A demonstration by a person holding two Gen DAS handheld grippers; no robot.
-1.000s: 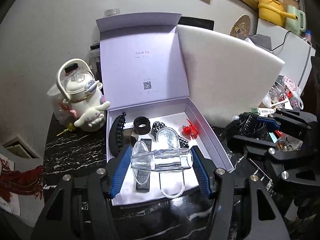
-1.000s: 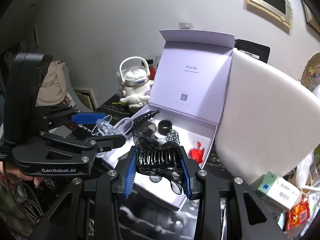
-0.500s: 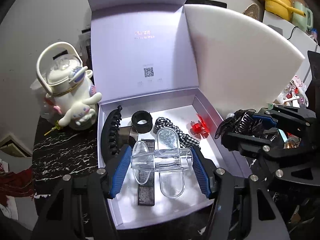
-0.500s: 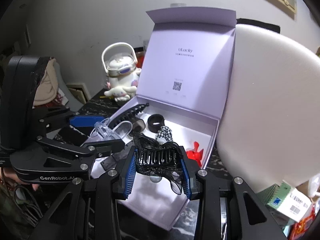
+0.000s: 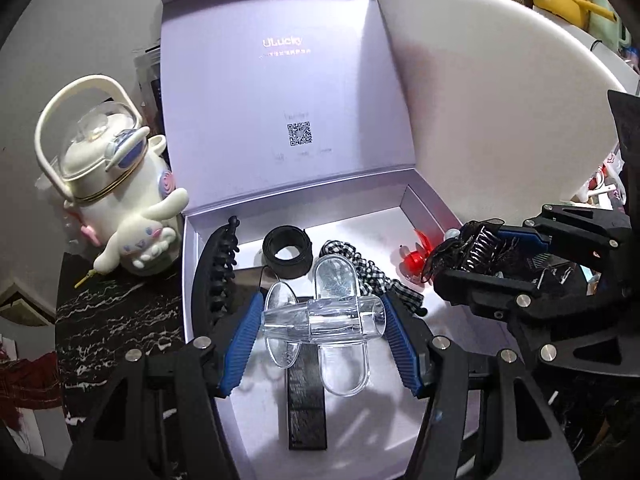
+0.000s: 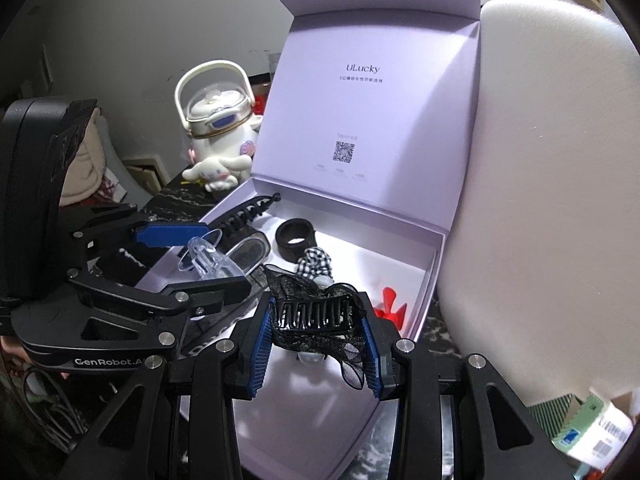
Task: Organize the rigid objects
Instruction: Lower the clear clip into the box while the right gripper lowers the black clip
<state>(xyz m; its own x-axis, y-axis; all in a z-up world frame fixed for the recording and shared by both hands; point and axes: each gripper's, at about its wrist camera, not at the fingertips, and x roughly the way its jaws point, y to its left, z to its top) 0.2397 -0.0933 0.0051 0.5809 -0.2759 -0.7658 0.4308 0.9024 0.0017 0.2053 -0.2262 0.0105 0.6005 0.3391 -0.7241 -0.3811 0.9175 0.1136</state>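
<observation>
An open lilac gift box stands on the dark marble table. My left gripper is shut on a clear plastic hair clip and holds it above the box's front half; it also shows in the right wrist view. My right gripper is shut on a black lace hair claw over the box's right front; it also shows in the left wrist view. In the box lie a long black claw clip, a black ring, a checked scrunchie, a red clip and a black flat strip.
A white cartoon-dog kettle stands left of the box. A big white foam sheet leans behind the box's right side. Small boxes and clutter lie at the right. The box lid stands upright at the back.
Both grippers have moved forward and closer over the box, each still holding its clip. The box now fills more of both views.
</observation>
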